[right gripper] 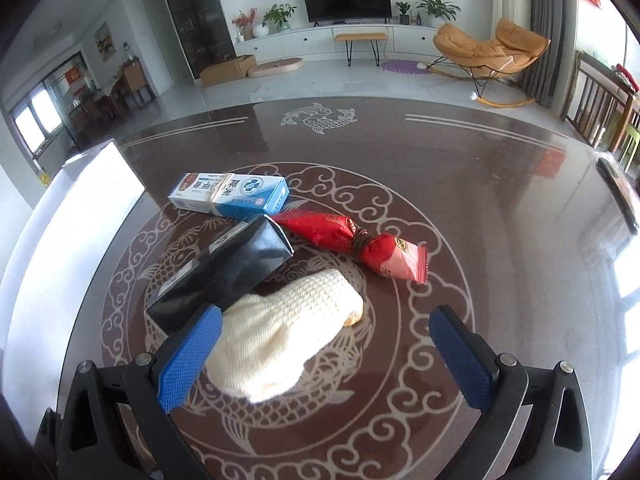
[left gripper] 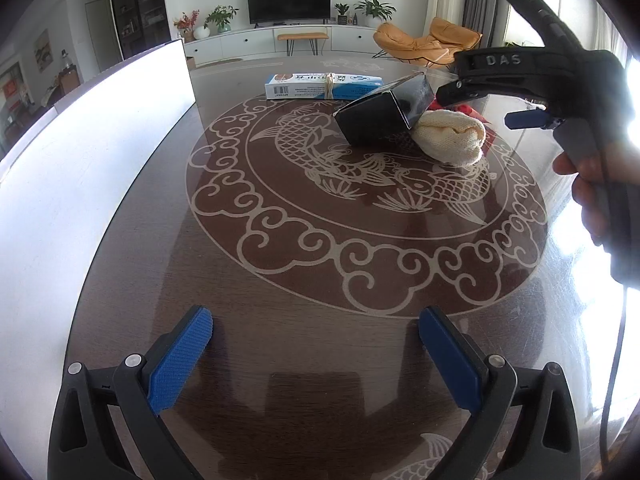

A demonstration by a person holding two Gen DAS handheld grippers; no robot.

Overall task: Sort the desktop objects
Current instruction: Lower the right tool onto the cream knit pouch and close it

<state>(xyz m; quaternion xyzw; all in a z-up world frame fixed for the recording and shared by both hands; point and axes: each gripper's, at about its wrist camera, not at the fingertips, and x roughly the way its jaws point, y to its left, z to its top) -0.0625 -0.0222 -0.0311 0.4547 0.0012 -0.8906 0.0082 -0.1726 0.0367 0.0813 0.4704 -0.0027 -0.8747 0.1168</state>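
The right gripper (right gripper: 324, 344) has its fingers (right gripper: 192, 354) spread wide and empty, hanging just above the cloth (right gripper: 280, 336), which lies between them on the counter (right gripper: 500, 200). The left finger sits close against the black box (right gripper: 224, 268), which leans tilted with one end resting on the cloth. Beyond the cloth lies the red packet (right gripper: 352, 240), tied at its middle, and beyond that, farther from the cloth, the blue box (right gripper: 230, 196). A white bin (right gripper: 80, 220) stands well left of the cloth at the counter's edge.

The left gripper (left gripper: 316, 360) is likewise released and holds nothing, over bare counter well apart from the cloth, on the near side of it.

The step in hand looks like an approach to the first pick: nothing appears sorted yet, and all four items lie clustered. The next move probably calls for lowering the right fingers around the cloth and closing. The risk is that the leaning black box shifts or tips when the cloth is drawn from under it.
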